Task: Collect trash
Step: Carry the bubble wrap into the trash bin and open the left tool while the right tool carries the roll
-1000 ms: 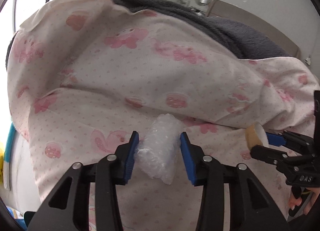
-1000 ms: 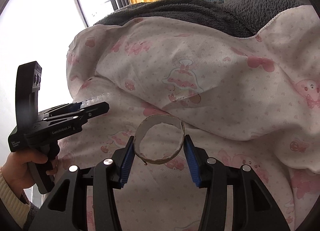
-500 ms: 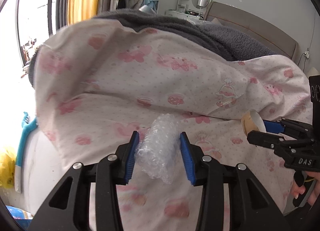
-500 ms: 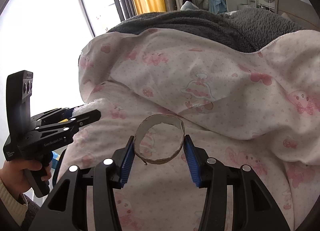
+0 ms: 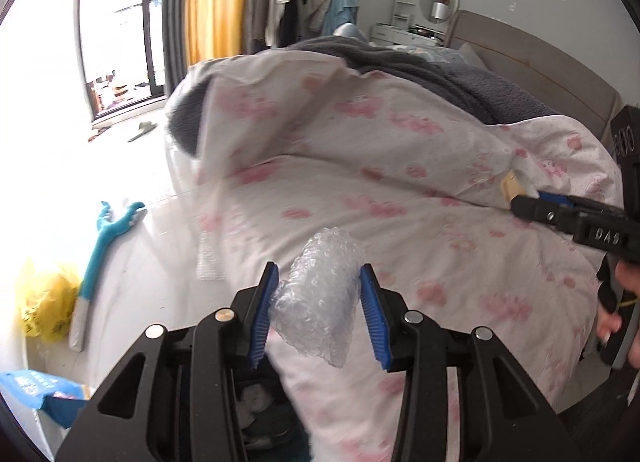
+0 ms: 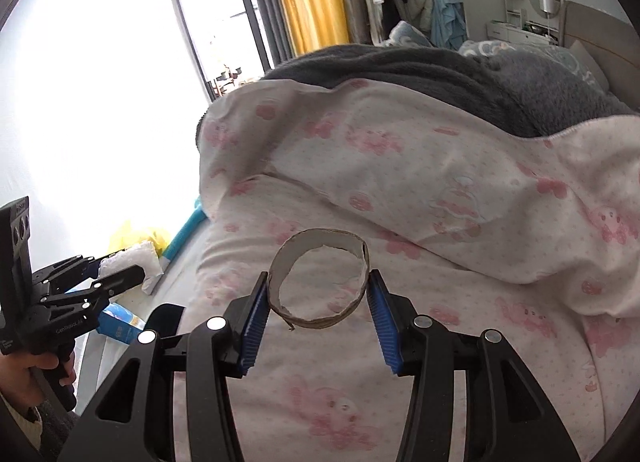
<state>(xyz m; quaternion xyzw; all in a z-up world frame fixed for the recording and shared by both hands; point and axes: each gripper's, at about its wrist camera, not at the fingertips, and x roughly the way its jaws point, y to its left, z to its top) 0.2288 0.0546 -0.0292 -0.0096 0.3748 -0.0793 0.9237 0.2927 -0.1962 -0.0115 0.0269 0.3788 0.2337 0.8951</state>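
- We find the left gripper clamped on a wad of bubble wrap, held above the pink-printed duvet.
- We find the right gripper gripping a cardboard ring by its sides, its open middle facing the camera, also over the duvet.
- We note a grey blanket beyond the duvet.
- We note a yellow plastic bag and a teal long-handled tool on the floor beside the bed.

Blown-out window glare, motion blur, fisheye-bent edges.
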